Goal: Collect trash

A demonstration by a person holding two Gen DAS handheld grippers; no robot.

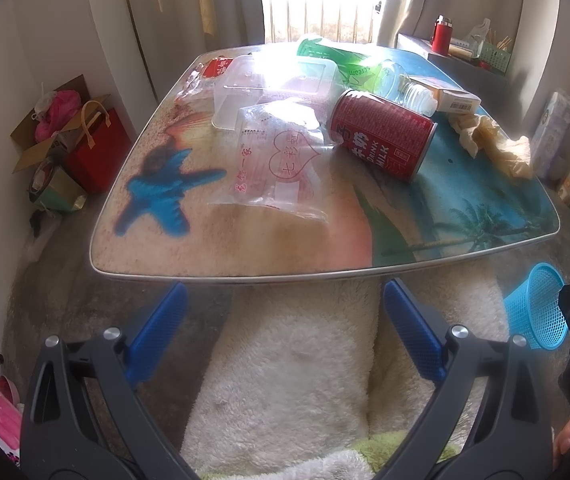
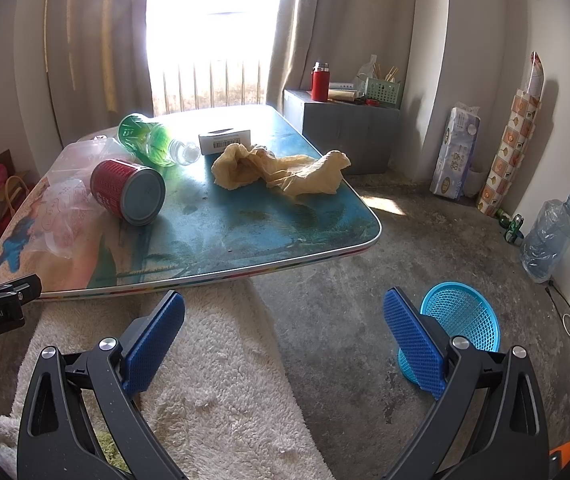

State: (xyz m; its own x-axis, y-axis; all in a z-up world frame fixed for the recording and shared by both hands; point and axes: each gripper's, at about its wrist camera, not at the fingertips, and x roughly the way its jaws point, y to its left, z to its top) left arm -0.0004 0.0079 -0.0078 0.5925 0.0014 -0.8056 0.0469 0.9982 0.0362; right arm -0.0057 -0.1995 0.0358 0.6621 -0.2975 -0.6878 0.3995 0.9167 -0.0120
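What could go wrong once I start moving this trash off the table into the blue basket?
1. The red can lies on its side on the plastic bag; pulling the bag first could roll it off the table.
2. The green bottle also lies on its side and leans against the clear container, so a nudge may shift both.
3. The blue basket stands on the floor and looks light; a dropped can might tip it.

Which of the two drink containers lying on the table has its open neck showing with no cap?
The green plastic bottle, lying behind the red milk can; its clear neck is bare, while the can shows a closed grey end.
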